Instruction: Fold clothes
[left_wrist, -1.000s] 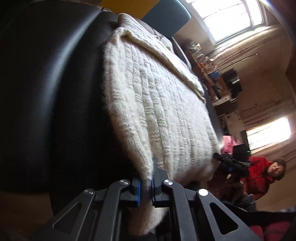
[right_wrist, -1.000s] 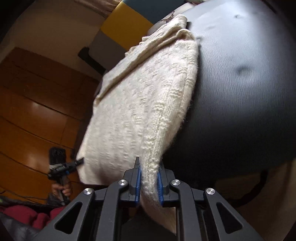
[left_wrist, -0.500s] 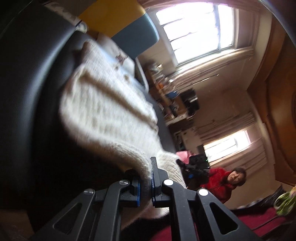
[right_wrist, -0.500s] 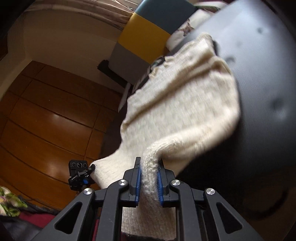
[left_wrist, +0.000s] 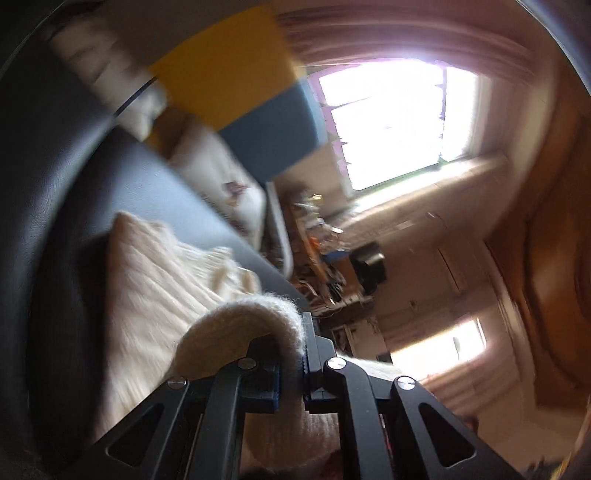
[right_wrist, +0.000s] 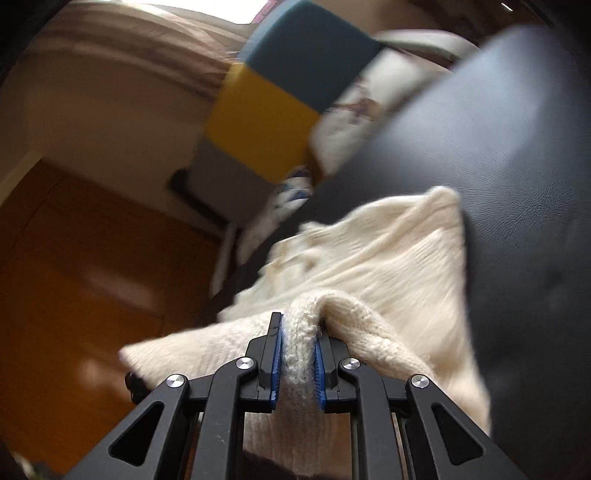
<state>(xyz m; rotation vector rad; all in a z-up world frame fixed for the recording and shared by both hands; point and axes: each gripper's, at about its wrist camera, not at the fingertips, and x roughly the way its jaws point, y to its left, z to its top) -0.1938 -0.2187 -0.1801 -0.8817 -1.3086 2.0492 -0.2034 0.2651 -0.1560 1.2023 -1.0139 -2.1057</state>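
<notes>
A cream knitted sweater (left_wrist: 147, 295) lies on a black leather surface (left_wrist: 55, 184), its near edge lifted and curled over toward the far end. My left gripper (left_wrist: 290, 365) is shut on one corner of that hem, which arches up out of the jaws. In the right wrist view the same sweater (right_wrist: 399, 266) spreads ahead, and my right gripper (right_wrist: 298, 350) is shut on the other hem corner, the knit bunched thick between the blue pads. Both views are blurred by motion.
A yellow, blue and grey block cushion (right_wrist: 273, 110) and a pale printed pillow (right_wrist: 354, 118) stand at the far end of the black surface (right_wrist: 517, 147). A wooden floor (right_wrist: 74, 277) lies to the left. A bright window (left_wrist: 391, 122) and cluttered shelves (left_wrist: 321, 251) are beyond.
Both grippers have carried the sweater's near hem up and forward over the garment, so it now folds over itself. The person in red has left the left wrist view.
</notes>
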